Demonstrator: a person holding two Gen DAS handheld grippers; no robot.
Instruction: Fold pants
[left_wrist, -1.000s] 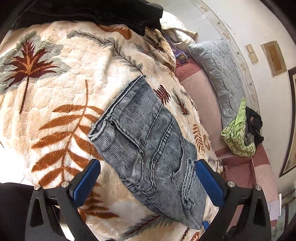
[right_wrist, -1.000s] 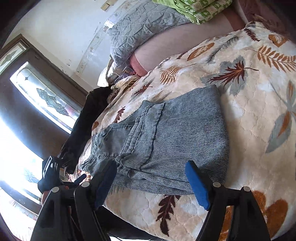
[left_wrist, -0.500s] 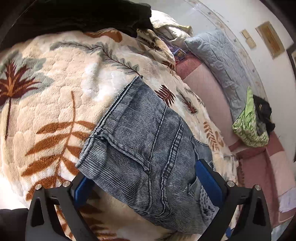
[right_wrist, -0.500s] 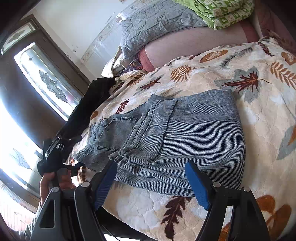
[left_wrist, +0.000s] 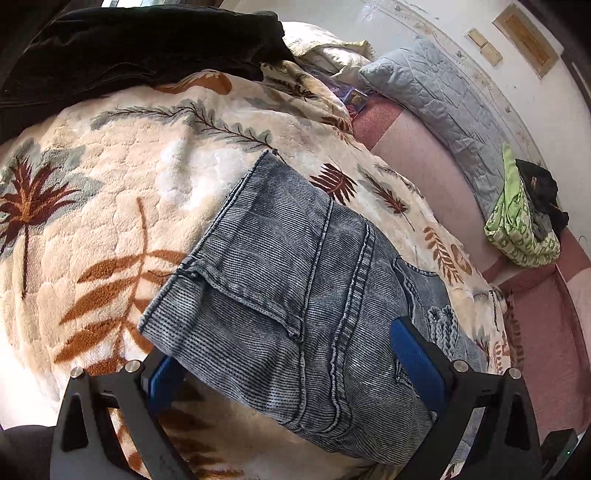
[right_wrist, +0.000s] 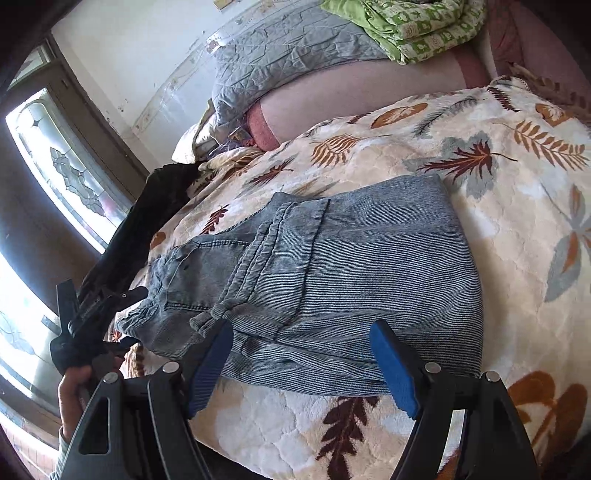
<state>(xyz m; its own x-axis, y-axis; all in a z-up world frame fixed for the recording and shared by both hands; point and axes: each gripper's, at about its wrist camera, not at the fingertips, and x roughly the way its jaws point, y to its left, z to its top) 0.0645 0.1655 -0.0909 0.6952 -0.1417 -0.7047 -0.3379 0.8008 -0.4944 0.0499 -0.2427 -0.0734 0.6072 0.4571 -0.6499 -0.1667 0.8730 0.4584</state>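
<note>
My left gripper (left_wrist: 295, 369) has closed in on the folded jeans (left_wrist: 295, 280) lying on the leaf-print blanket (left_wrist: 110, 206); jaws wide, straddling the hem end. Right gripper (right_wrist: 301, 363) jaws wide at the near edge. Only the right view shows my left hand (right_wrist: 74, 391); only the left shows the black garment (left_wrist: 129, 48) spread out.

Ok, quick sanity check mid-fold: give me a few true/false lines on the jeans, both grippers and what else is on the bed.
1. The jeans lie folded on the leaf-print blanket. True.
2. The right gripper is shut on the denim. False: it is open, holding nothing.
3. The left gripper is open. True.
4. A black garment lies on top of the jeans. False: it lies apart, at the blanket's far edge.
5. The green bundle sits on the blanket. False: it rests beyond it, by the grey pillow.
</note>
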